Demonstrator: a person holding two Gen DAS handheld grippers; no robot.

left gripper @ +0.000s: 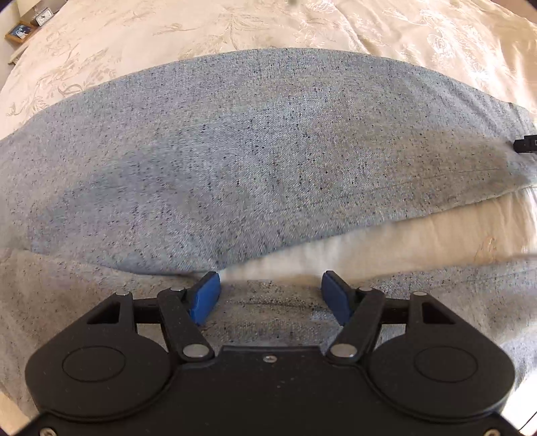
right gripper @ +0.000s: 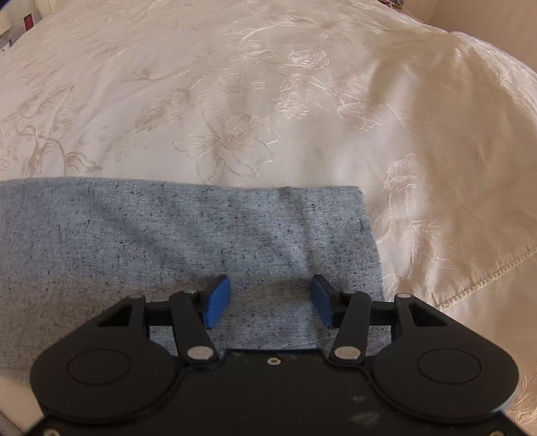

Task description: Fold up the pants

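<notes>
1. Cream bedspread [right gripper: 235, 100] with floral embroidery covers the bed; a picture frame [left gripper: 19, 32] and a small clock [left gripper: 44, 17] sit on a side shelf at far left in the left wrist view.
2. Pants [left gripper: 251, 144], light blue-grey speckled knit, lie flat on the bed, spread crosswise in front of both tools.
3. Progress, my read: early to middle. One leg lies as a smooth band across the left wrist view, a second grey layer sits nearer the camera, and a wedge of bare bedspread shows between them, so the legs look not yet stacked together. Can't tell how many folds are already in.
4. Left: bring the legs together, fold lengthwise, tidy the edges. Judgement only.
5. Left tool [left gripper: 270, 295]: jaws wide, nothing between the blue pads [left gripper: 204, 298]. It points steeply down at the near grey layer; the lower edge of the far leg lies just past its left fingertip. Contact with the cloth unclear.
6. Right tool [right gripper: 270, 300]: jaws wide, nothing gripped. It hangs over the end of a leg; the cloth's squared-off end [right gripper: 365, 234] lies just to the right of its right pad, bare bedspread beyond.
7. A dark object [left gripper: 525, 144] at the right rim of the left wrist view, over the pants' end, is probably the other tool; too cropped to say.
</notes>
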